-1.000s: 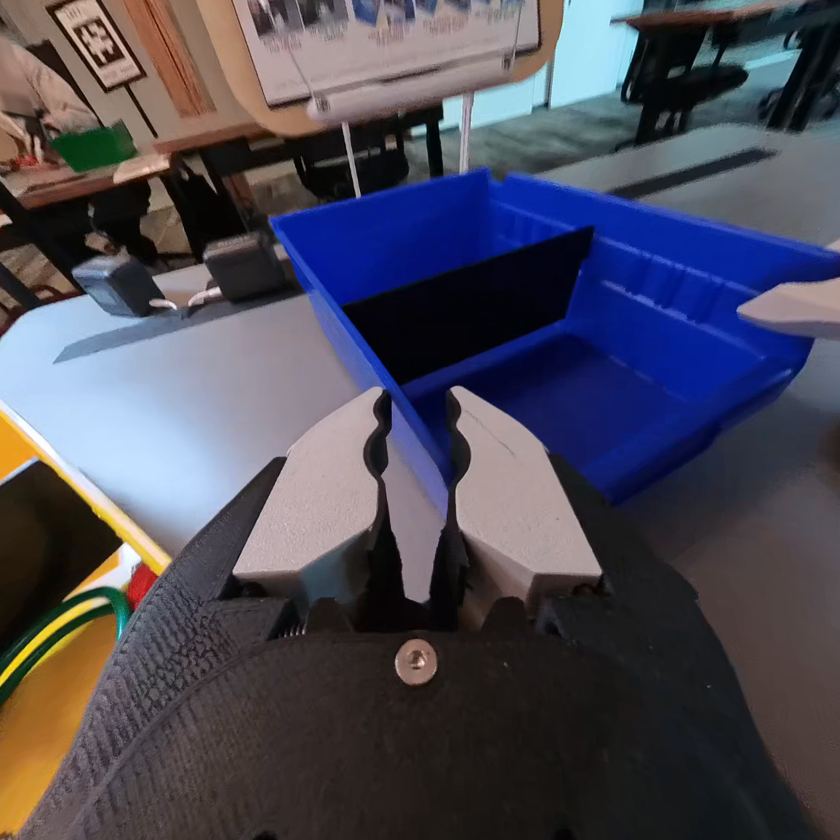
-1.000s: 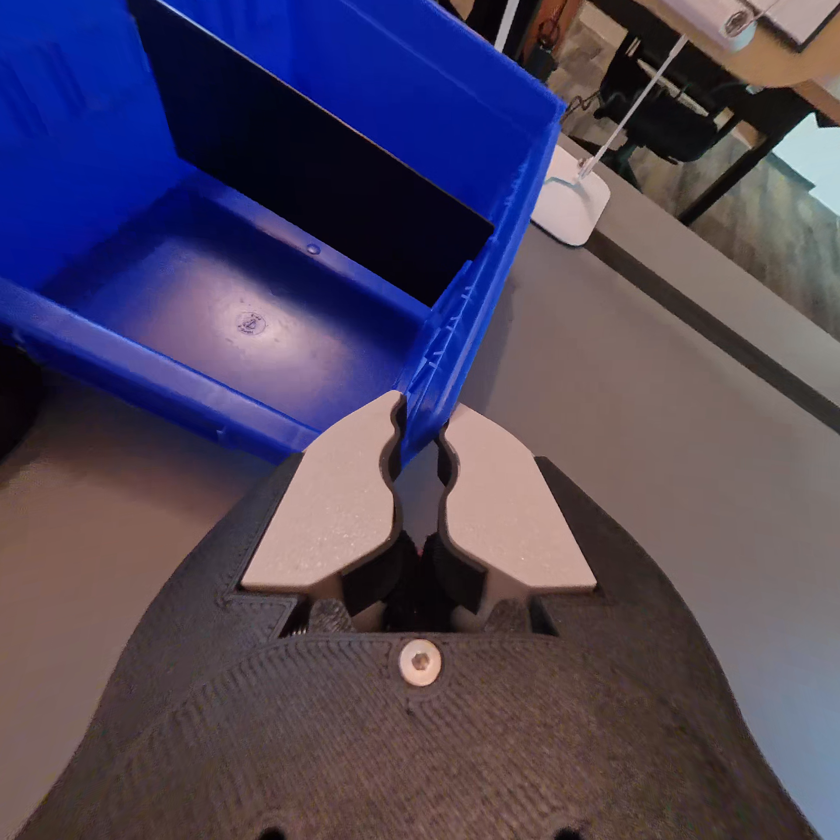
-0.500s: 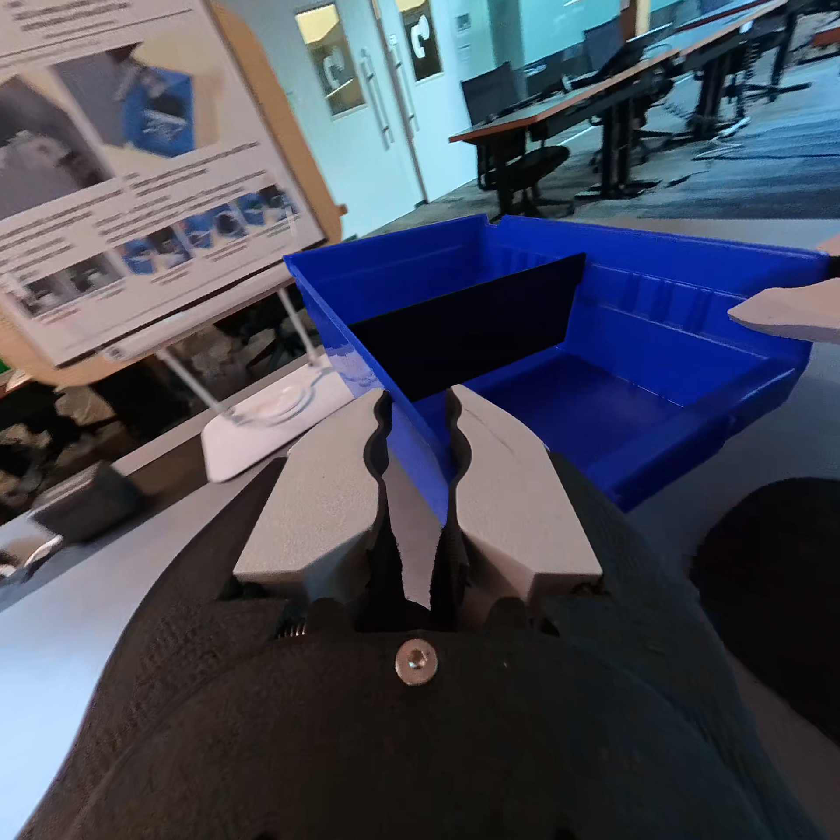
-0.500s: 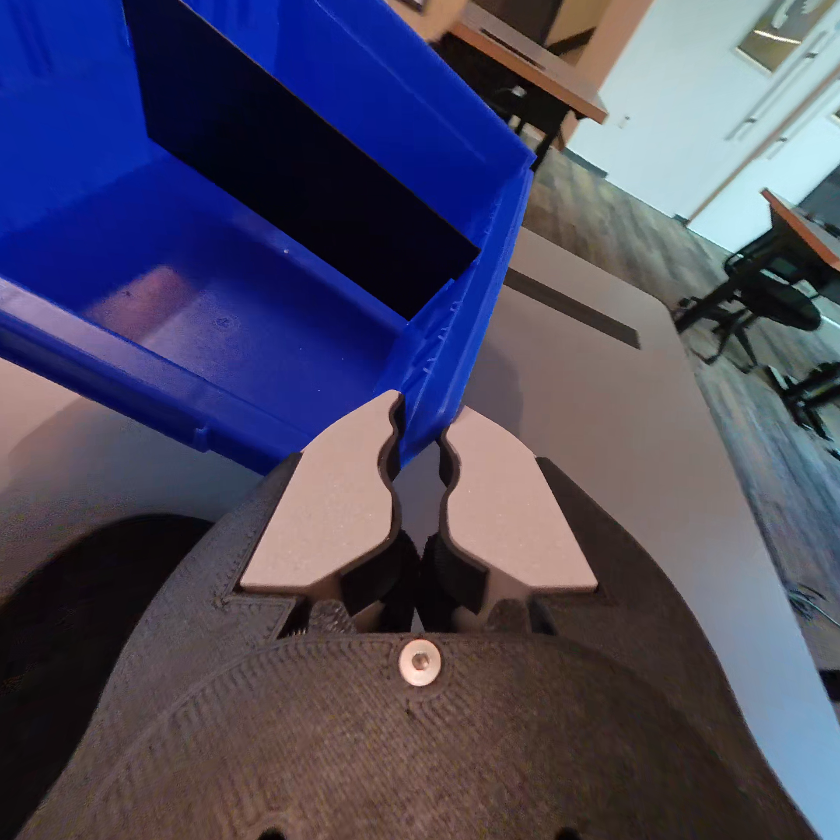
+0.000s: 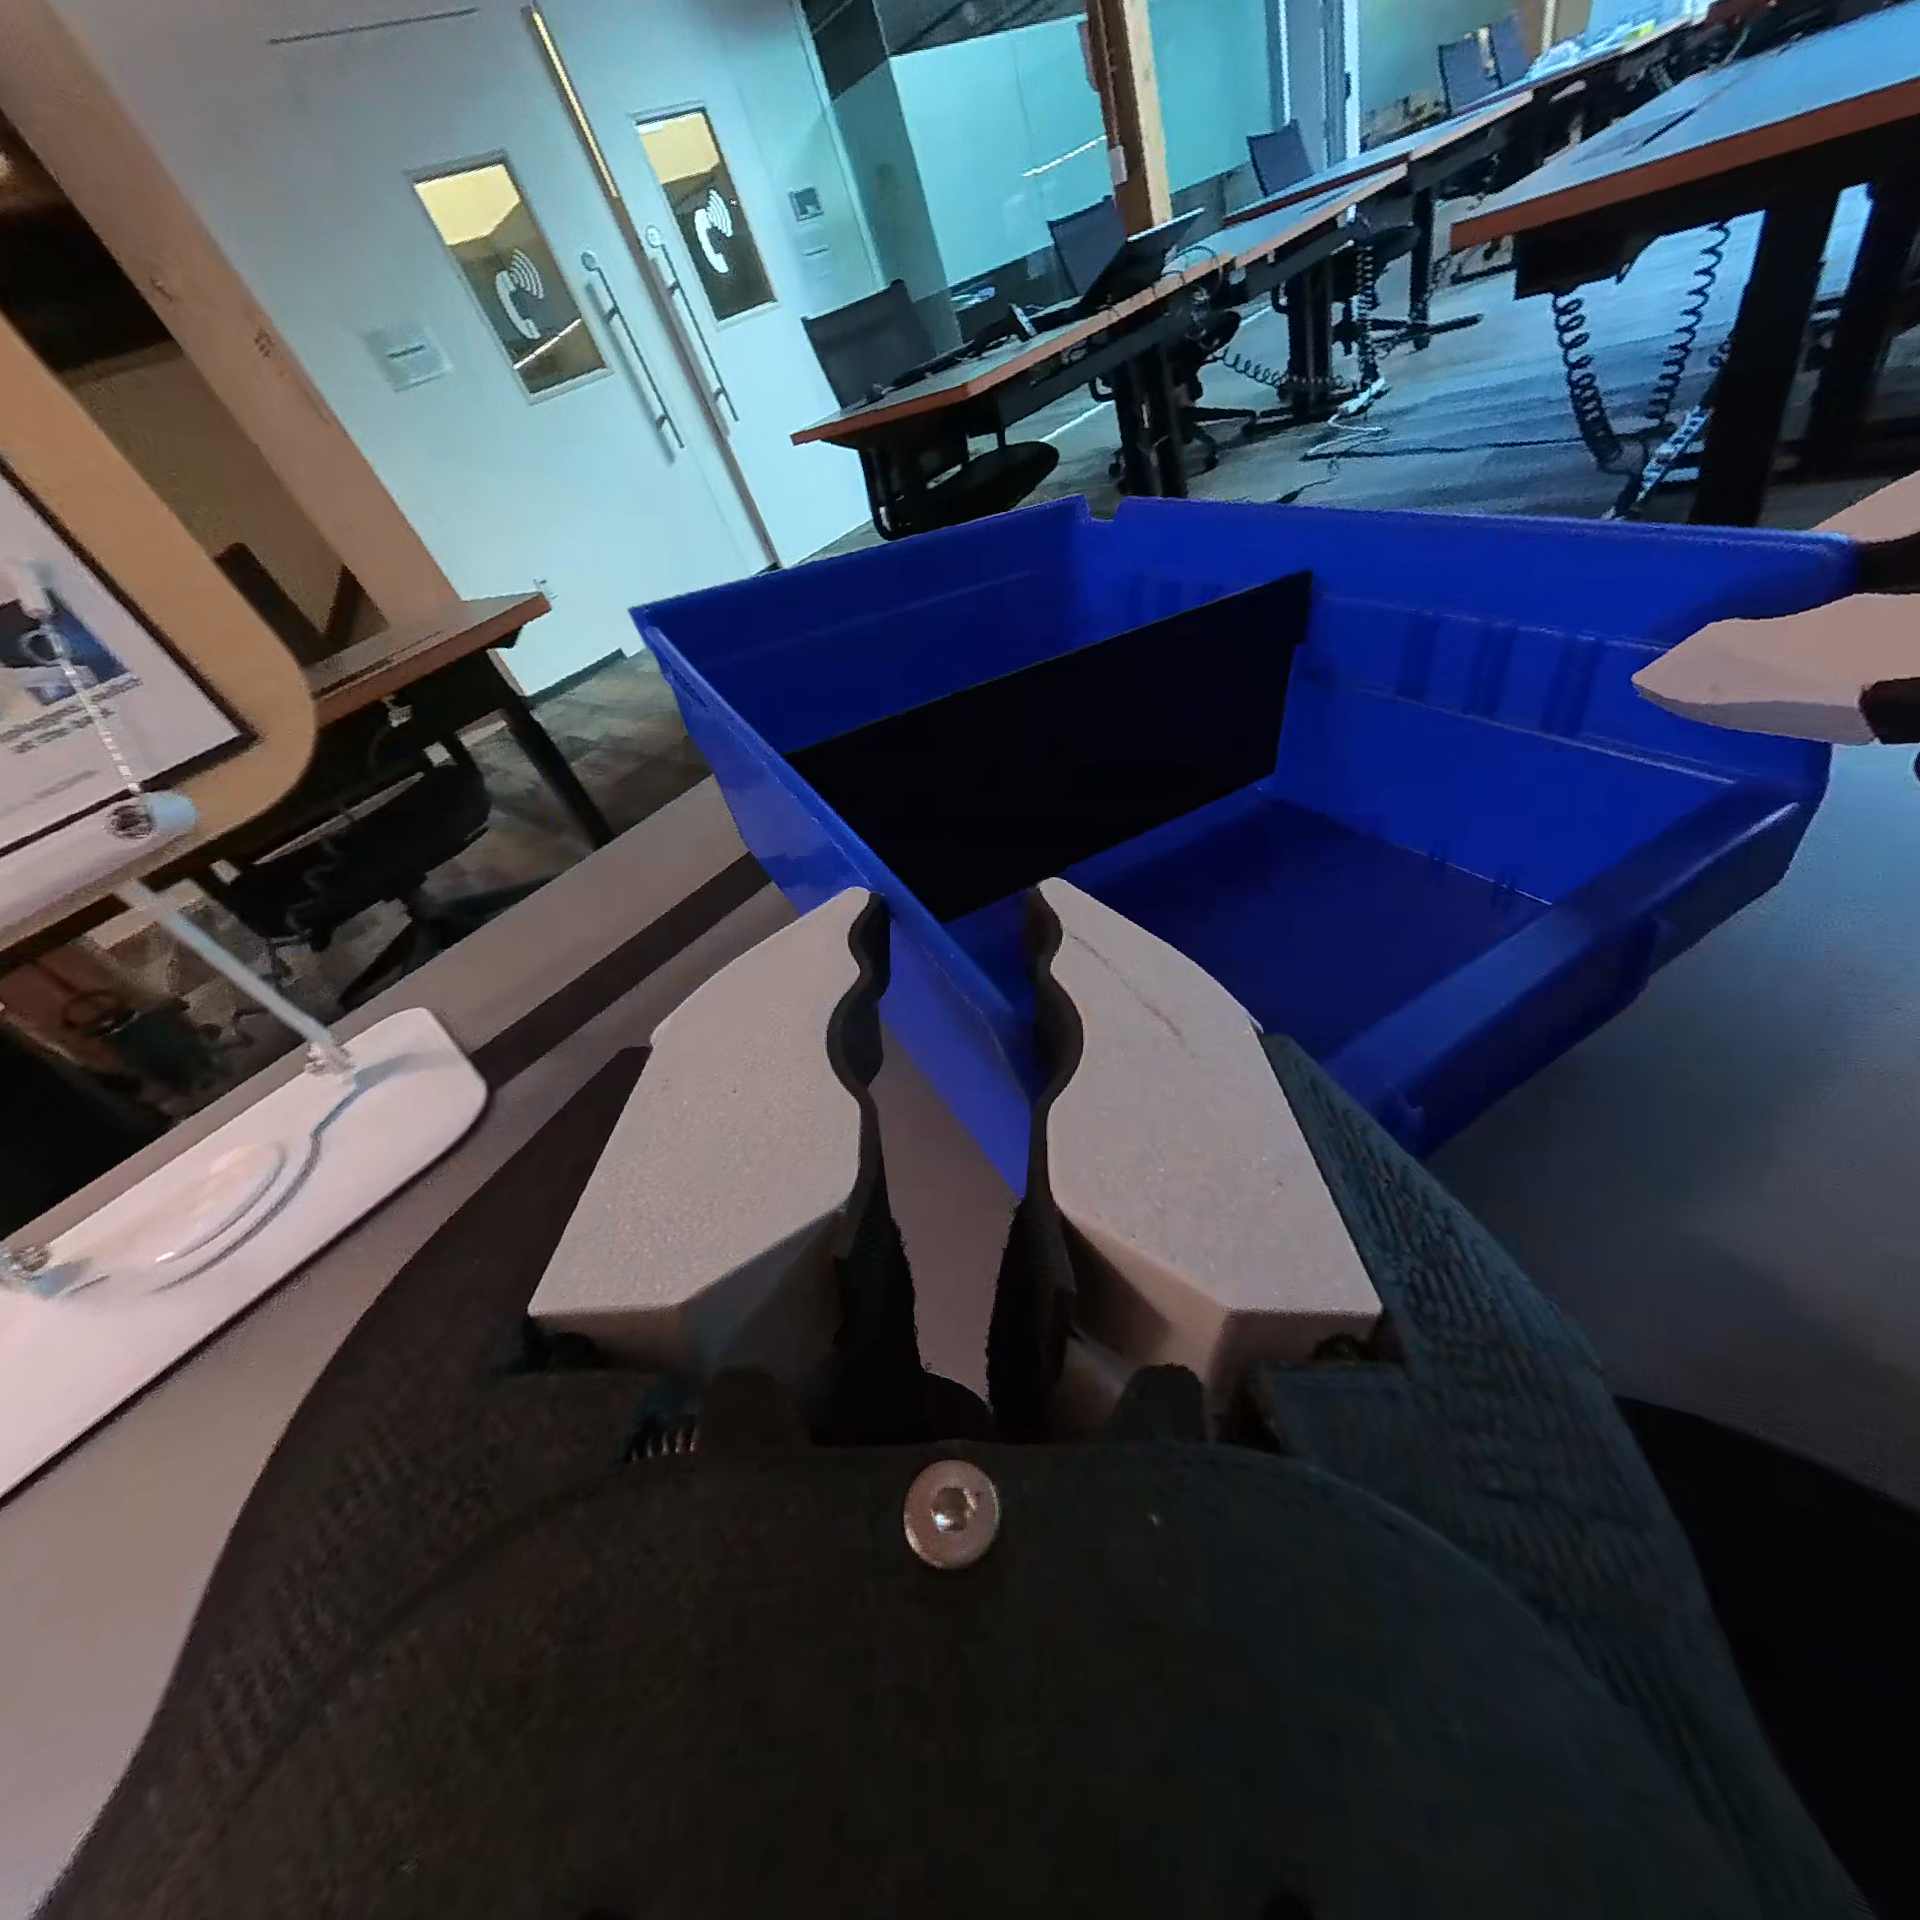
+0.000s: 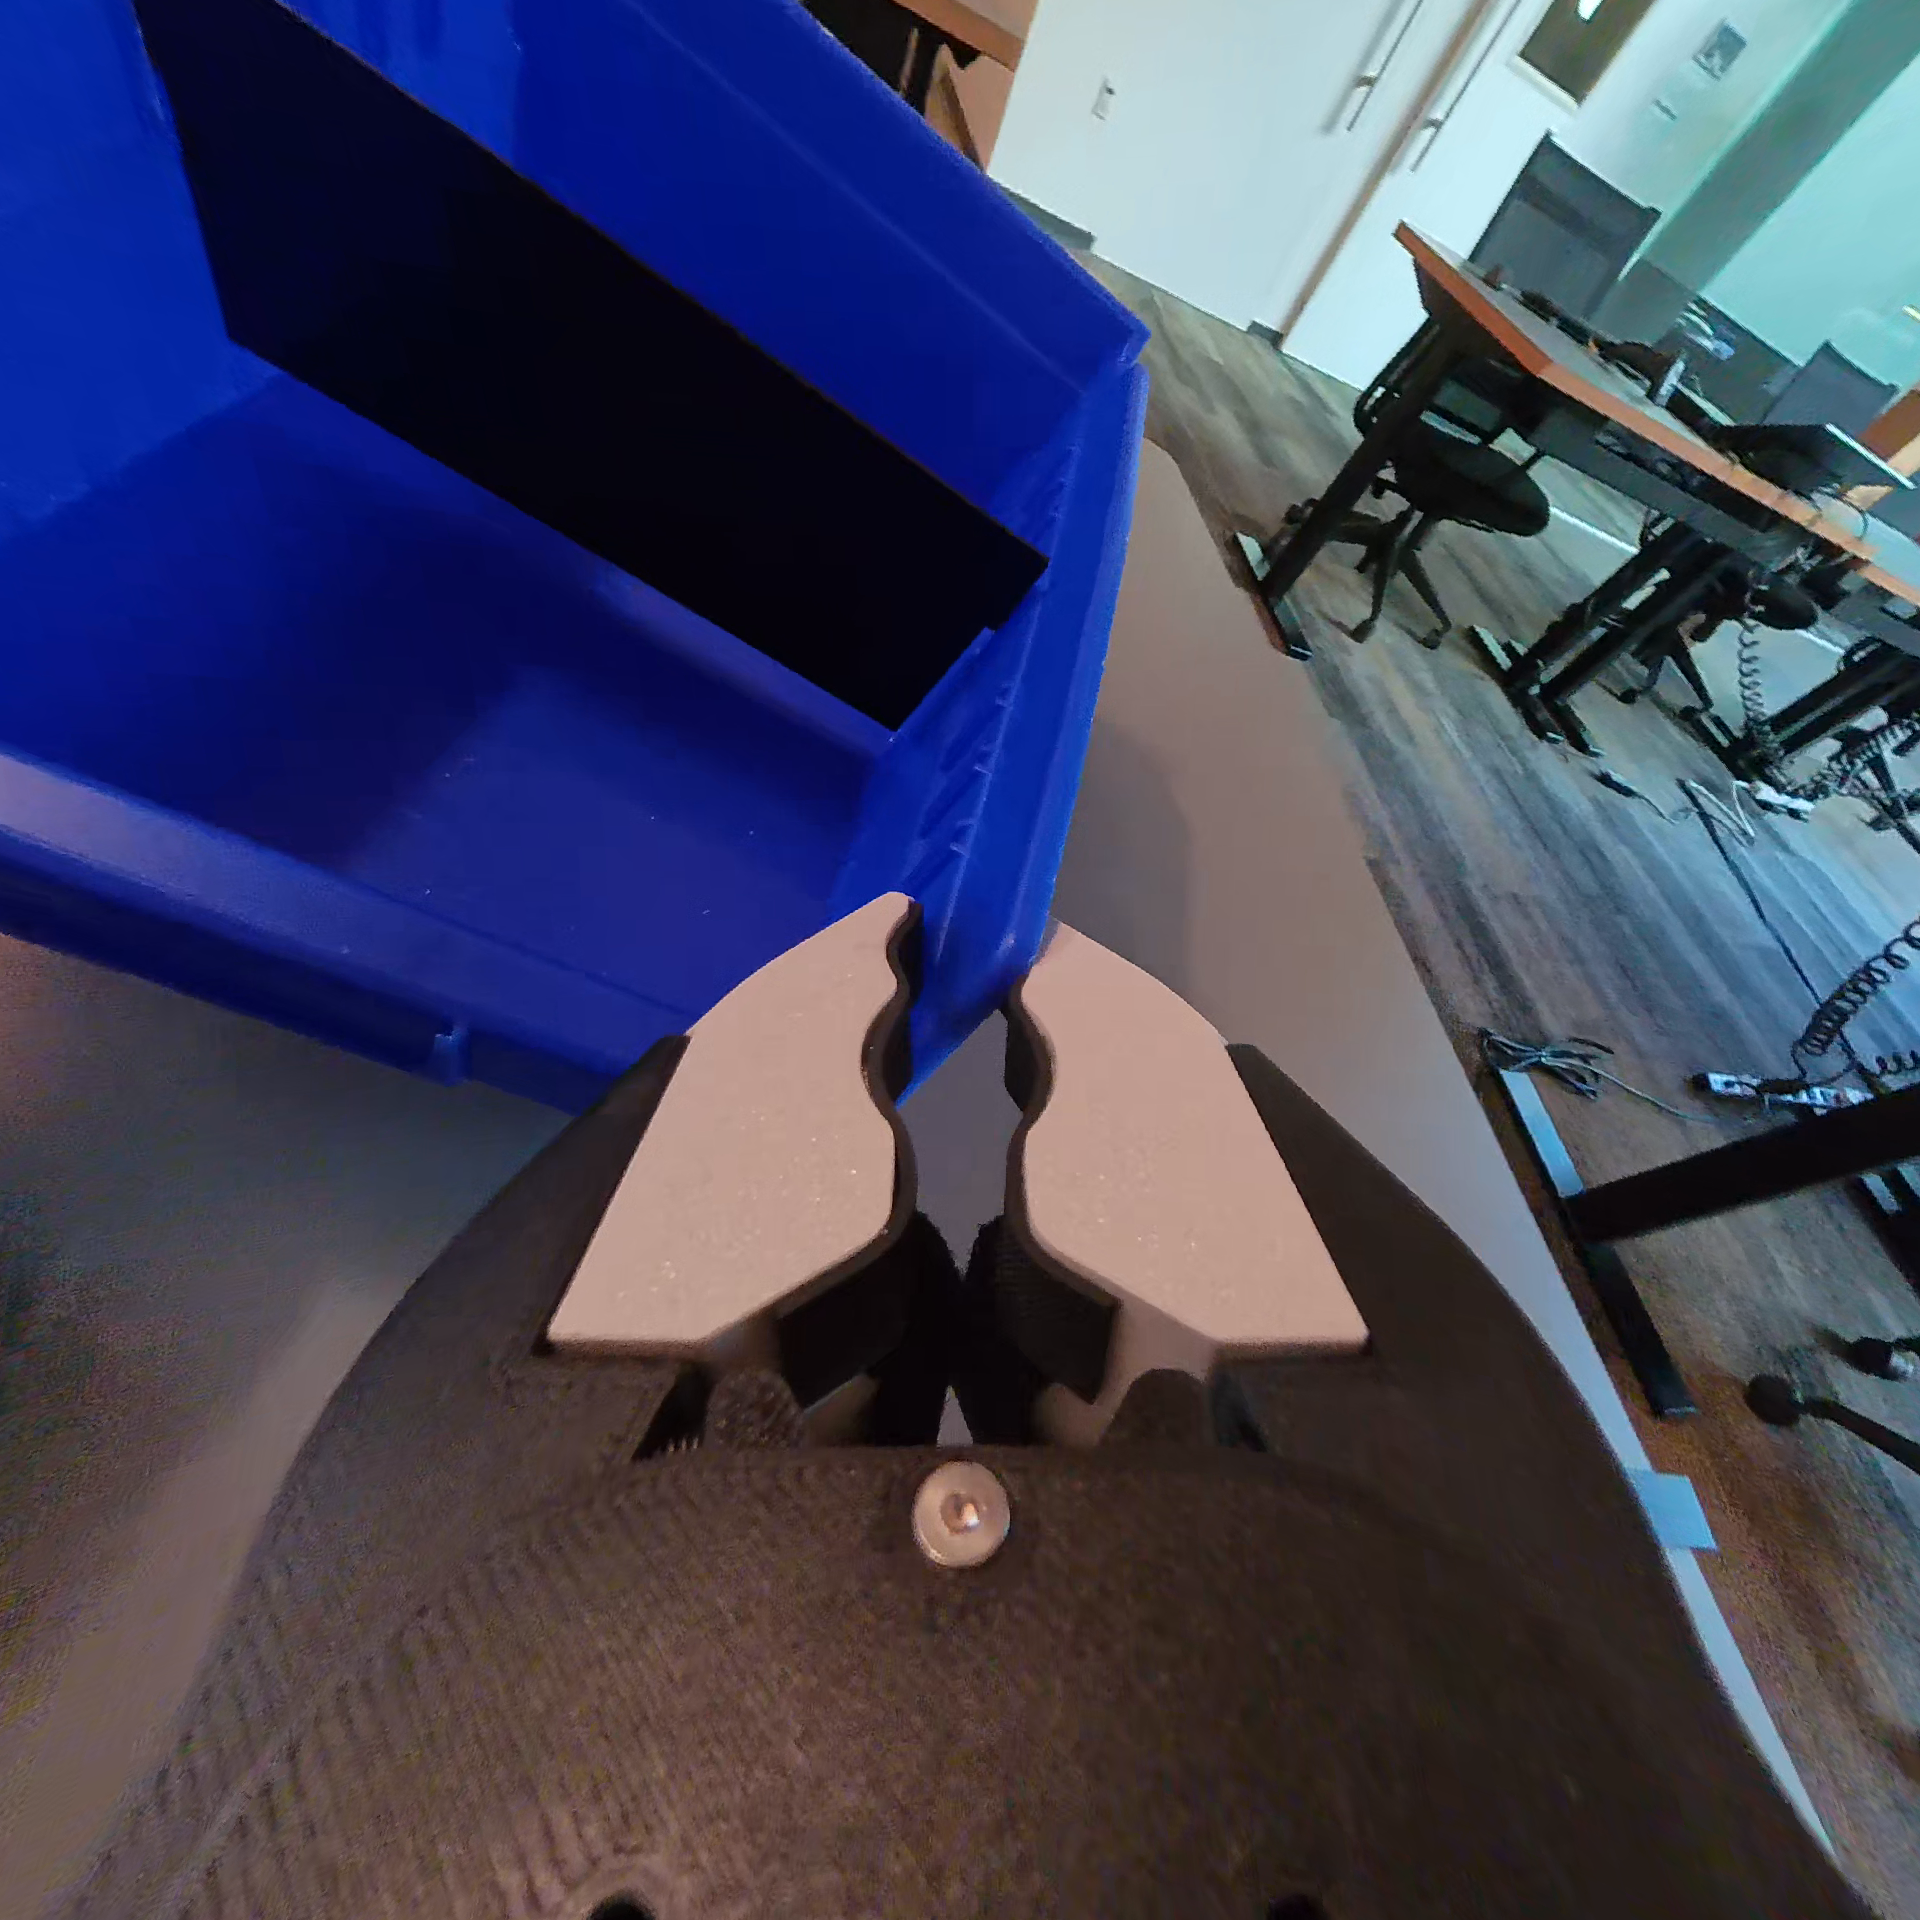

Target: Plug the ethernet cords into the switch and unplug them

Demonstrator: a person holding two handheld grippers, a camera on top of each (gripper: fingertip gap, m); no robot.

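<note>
Blue bin (image 5: 1558, 748), black divider (image 5: 1049, 748) inside: left gripper (image 5: 956, 914) clamped on its left side wall, right gripper (image 6: 961, 935) clamped on the right wall. Bin's far compartment hidden behind divider. Grey table (image 6: 1226, 790) beneath.

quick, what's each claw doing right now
Left claw: shut on the blue bin wall.
Right claw: shut on the bin's opposite wall.

bin (image 5: 1475, 665): bright blue
divider (image 5: 1049, 748): black
left gripper (image 5: 956, 935): grey fingers, black ridged body
right gripper (image 6: 961, 951): the same
table (image 6: 1226, 831): plain grey
desks (image 5: 1039, 343): reddish-brown tops, black legs
</note>
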